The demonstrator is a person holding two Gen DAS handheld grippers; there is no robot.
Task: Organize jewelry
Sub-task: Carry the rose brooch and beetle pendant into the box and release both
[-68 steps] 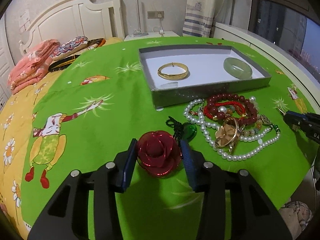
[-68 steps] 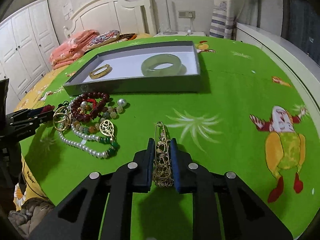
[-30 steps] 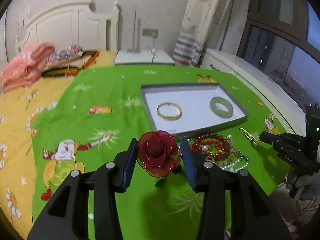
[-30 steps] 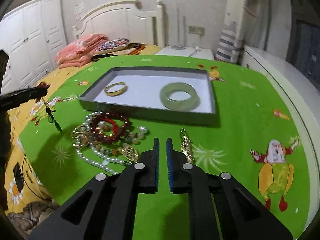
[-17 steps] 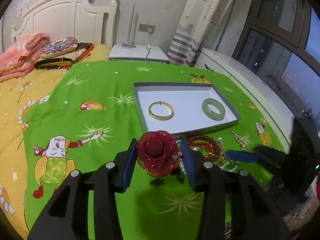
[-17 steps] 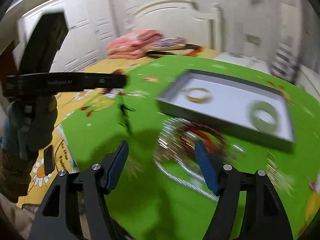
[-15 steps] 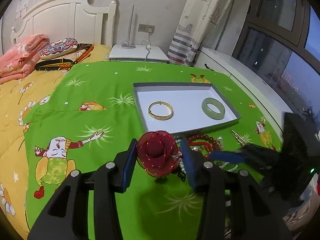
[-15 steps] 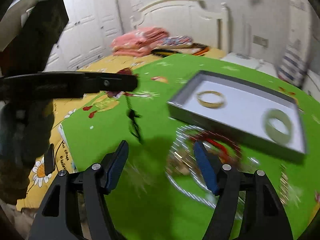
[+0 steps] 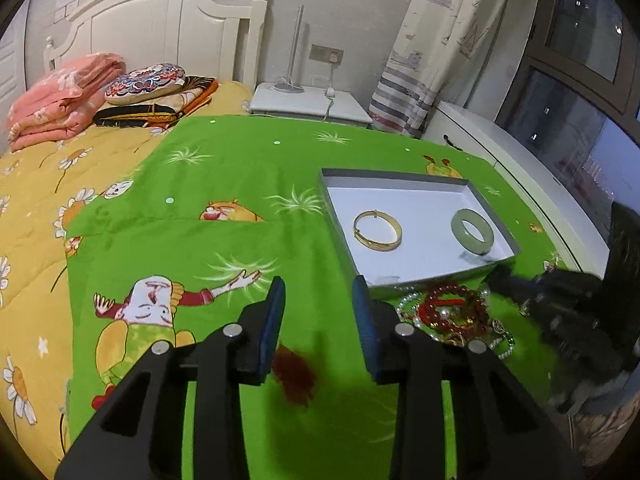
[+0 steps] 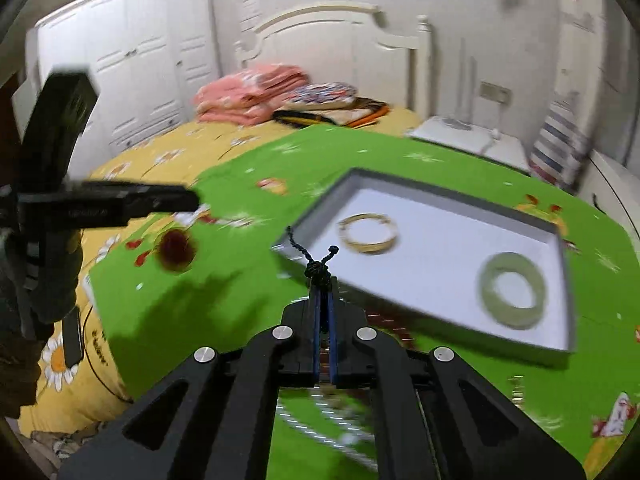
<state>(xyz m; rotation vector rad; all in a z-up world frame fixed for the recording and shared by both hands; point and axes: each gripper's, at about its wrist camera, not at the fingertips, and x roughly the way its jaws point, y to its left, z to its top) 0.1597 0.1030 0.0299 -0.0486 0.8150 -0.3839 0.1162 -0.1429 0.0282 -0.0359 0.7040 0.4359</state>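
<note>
My left gripper (image 9: 318, 312) is open and empty. The red rose brooch (image 9: 294, 376) is below it, blurred, over the green cloth; it also shows in the right wrist view (image 10: 176, 250), under the left gripper (image 10: 188, 200). My right gripper (image 10: 323, 298) is shut on a black knotted cord (image 10: 318, 268) whose ends stick out past the fingertips. The grey tray (image 9: 400, 178) holds a gold bangle (image 9: 377, 229) and a jade bangle (image 9: 473, 237). The same tray (image 10: 460, 200) shows in the right wrist view. A pile of bead and pearl strands (image 9: 452, 314) lies in front of the tray.
A green cartoon cloth (image 9: 224, 240) covers the bed over a yellow quilt (image 9: 28, 216). Folded pink blankets (image 9: 60, 96) and cushions lie at the headboard. A white nightstand (image 9: 308, 104) stands behind, a window ledge (image 9: 520, 168) to the right, and wardrobes (image 10: 132, 68) to the left.
My left gripper let go of the red rose brooch, which has dropped below the fingers. My right gripper swung in and shut on the black cord that hung from the brooch.
</note>
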